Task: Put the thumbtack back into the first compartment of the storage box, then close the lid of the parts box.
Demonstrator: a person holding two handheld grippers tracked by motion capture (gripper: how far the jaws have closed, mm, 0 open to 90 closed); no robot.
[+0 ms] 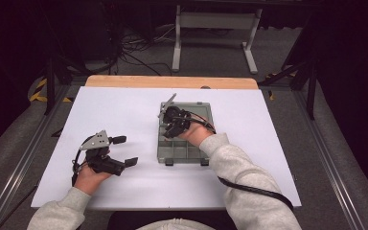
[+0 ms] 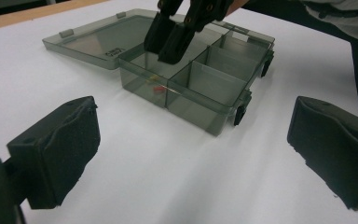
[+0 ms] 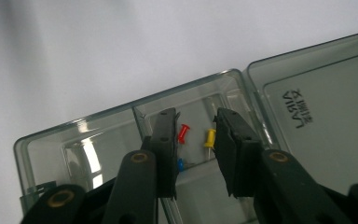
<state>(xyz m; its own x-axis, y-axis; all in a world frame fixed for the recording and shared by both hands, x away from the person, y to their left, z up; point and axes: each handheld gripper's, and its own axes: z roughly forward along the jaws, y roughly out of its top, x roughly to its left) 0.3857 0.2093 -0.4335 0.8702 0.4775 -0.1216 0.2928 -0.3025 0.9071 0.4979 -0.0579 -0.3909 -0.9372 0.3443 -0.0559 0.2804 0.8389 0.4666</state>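
A smoky clear compartment box (image 1: 184, 158) lies open on the white sheet, its lid (image 1: 199, 109) flat on the far side. My right gripper (image 1: 170, 127) dips into a far left compartment, jaws a little apart with nothing gripped. In the right gripper view, the right gripper (image 3: 196, 115) frames a red pushpin (image 3: 183, 133) and a yellow pushpin (image 3: 209, 138) on the compartment floor, with a blue pushpin (image 3: 180, 164) nearer. My left gripper (image 1: 124, 150) rests on the sheet left of the box, open and empty. In the left gripper view, the box (image 2: 191, 107) holds the red pin (image 2: 158, 88).
The white sheet (image 1: 124, 110) covers the table, with a wooden edge (image 1: 172, 81) at the back. The other compartments (image 2: 228, 60) look empty. A cable (image 1: 254, 189) trails from the right gripper under the sleeve. A table frame (image 1: 215, 28) stands on the floor beyond.
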